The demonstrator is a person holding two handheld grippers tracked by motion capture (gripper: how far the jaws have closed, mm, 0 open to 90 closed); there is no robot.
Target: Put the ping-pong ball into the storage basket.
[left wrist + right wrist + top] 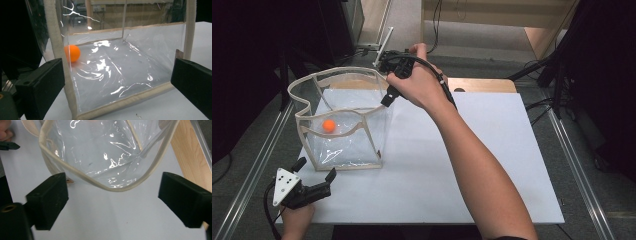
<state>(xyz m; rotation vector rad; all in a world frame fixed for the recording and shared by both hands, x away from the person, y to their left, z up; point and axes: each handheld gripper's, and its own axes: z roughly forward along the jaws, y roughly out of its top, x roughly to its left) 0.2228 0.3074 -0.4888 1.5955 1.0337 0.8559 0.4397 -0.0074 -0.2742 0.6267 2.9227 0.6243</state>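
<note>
A clear plastic bag [344, 132] with cream fabric edging stands open on the white table [472, 165]. An orange ball [329, 125] lies inside it near the left wall, and the ball [72, 53] shows through the plastic in the left gripper view. My right gripper [388, 98] hangs over the bag's right rim, pointing down, jaws open and nothing between them. In the right gripper view the cream rim [110, 187] curves between the two pads without touching them. My left gripper [314, 176] rests open at the table's front left, facing the bag's near wall [120, 82].
A wooden board [484, 85] lies at the table's back edge, right of the bag. Metal rails [582, 165] run along both sides of the table. Cables [439, 30] lie on the floor behind. The white surface right of the bag is bare.
</note>
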